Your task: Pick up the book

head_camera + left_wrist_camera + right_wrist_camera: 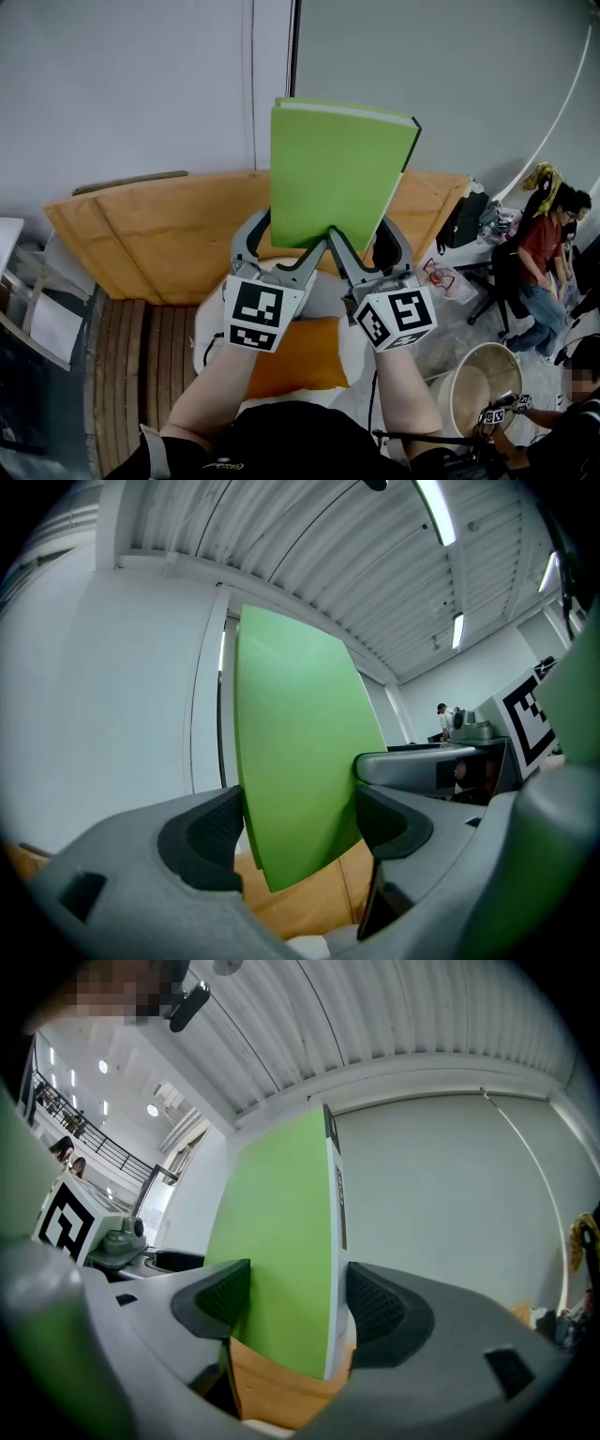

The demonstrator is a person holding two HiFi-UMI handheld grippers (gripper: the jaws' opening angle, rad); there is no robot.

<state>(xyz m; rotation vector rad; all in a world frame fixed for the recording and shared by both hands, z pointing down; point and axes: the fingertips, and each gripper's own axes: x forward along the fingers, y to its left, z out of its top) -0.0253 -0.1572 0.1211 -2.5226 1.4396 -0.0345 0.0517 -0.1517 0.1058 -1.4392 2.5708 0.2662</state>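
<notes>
Green book (333, 173), held upright in the air in front of a grey wall (122, 84) and above a wooden board (169, 234). Its long axis runs near vertical, and the top edge with the pale page block faces up. The left gripper (291, 246) and right gripper (367, 246) each clamp the lower edge, side by side. In the left gripper view, both pads press on the book (300, 752), one on each cover, and the gripper (298, 841) shows only a plain green face. In the right gripper view, the gripper (298, 1307) grips the book (277, 1241) likewise, and a white edge with a dark printed strip appears. Both gripper views show a ribbed ceiling with strip lights (436, 513), which the head view lacks. A round pale bin (478, 384) stands at lower right; its contents cannot be made out.
</notes>
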